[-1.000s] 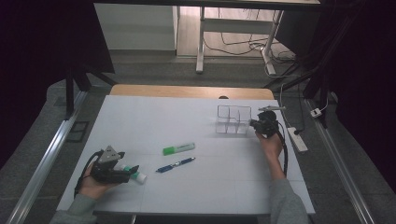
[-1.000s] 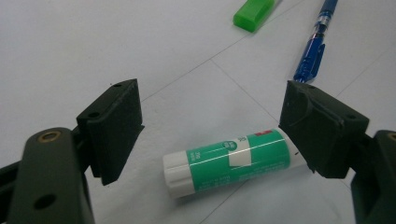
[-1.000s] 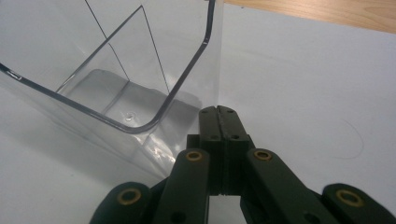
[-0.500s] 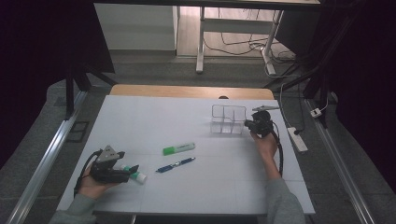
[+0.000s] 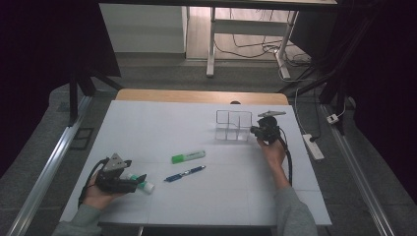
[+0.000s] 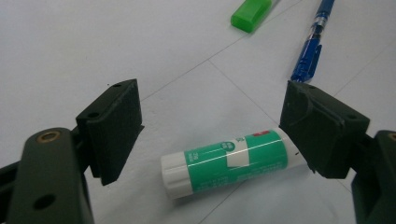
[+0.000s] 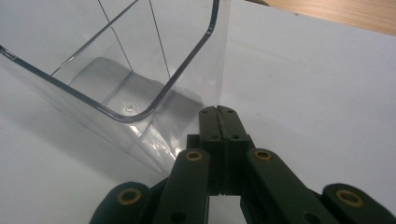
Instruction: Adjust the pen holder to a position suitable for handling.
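Take the clear box (image 5: 234, 126) as your landmark: it stands on the white surface (image 5: 162, 123), toward its far right part. Nearer to you and to the left of the box lie a green marker (image 5: 188, 157) and, just nearer than that, a blue pen (image 5: 185, 173); they are close together but apart. Farther left and nearer still lies the glue stick (image 5: 139, 185), green with a white cap, flat on the surface.

Your left tongs (image 6: 210, 135) are spread wide, with the glue stick lying between the two jaws; the right-hand jaw sits at or against the stick's end, the other stands clear of the cap, and nothing is pinched. The marker and pen lie beyond the stick, well clear of the jaws.

Your right tongs (image 7: 218, 114) are pressed together with nothing between them, their tips right at the near corner of the box, on its right side.

The box is divided into compartments by clear walls, and the ones you can see into hold nothing.
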